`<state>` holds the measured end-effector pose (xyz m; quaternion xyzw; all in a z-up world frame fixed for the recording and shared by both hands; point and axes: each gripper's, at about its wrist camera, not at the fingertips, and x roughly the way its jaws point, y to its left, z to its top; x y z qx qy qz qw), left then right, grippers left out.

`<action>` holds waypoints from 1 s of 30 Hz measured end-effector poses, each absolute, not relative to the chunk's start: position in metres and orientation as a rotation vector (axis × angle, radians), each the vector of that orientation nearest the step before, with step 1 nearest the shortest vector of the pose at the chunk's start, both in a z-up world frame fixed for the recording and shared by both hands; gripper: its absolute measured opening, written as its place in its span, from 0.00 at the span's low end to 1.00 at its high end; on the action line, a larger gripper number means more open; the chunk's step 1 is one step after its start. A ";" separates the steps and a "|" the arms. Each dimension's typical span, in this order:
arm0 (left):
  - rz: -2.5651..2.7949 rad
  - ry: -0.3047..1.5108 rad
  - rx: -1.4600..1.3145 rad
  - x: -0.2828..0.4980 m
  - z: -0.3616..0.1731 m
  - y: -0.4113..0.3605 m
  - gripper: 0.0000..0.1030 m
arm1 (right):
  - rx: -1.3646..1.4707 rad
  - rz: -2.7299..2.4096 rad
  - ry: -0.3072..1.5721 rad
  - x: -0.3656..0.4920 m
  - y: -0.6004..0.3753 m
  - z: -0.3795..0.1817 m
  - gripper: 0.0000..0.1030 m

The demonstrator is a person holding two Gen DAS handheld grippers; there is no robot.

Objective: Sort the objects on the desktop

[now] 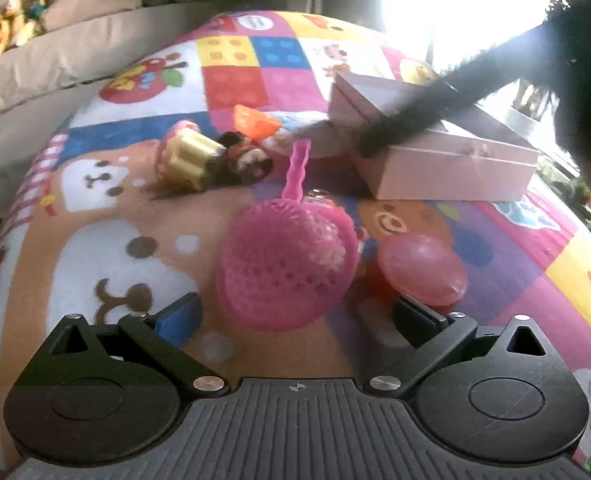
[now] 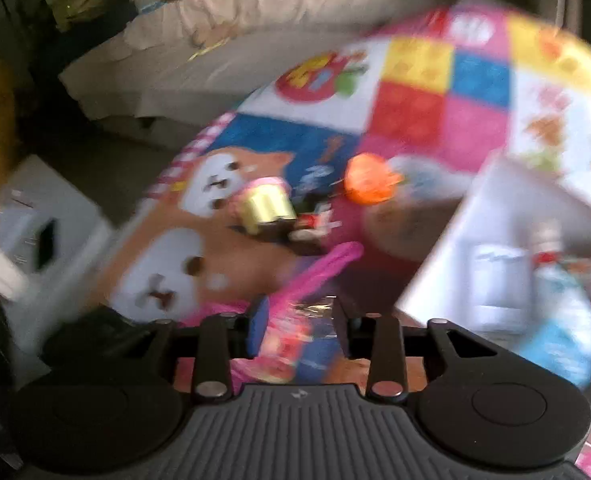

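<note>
The left tongs [image 1: 295, 316] hung wide open over the pink strainer [image 1: 285, 264]; the right tongs [image 2: 299, 322] pinched a crinkly wrapped packet [image 2: 295, 344]. A sorting carry seemed underway. Next, I'd guess, the packet needed dropping into the open box [image 2: 495, 264] toward the worktop's far right corner.

We hold our left black two-finger gripper [image 1: 297, 316] low over the surface, its jaws spread wide, one blue-padded finger [image 1: 179, 318] at the left and one dark finger [image 1: 417, 316] at the right, nothing between them. Our right black two-finger gripper [image 2: 297, 326] is blurred; its jaws stand much closer together, pressed on a small colourful crinkly packet [image 2: 295, 340]. A dark, fuzzy-sleeved arm [image 1: 447, 104] reaches in from the far right in the left wrist view.
</note>
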<state>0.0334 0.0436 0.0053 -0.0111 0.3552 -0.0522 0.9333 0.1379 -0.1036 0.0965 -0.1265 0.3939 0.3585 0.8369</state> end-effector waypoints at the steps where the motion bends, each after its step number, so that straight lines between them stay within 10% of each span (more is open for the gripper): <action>1: -0.071 0.721 -0.019 0.033 0.006 0.046 1.00 | -0.281 0.746 0.810 0.128 -0.112 0.092 0.57; 30: -0.211 0.737 -0.006 0.065 0.025 0.031 1.00 | 0.004 0.435 0.699 0.089 -0.238 0.013 0.83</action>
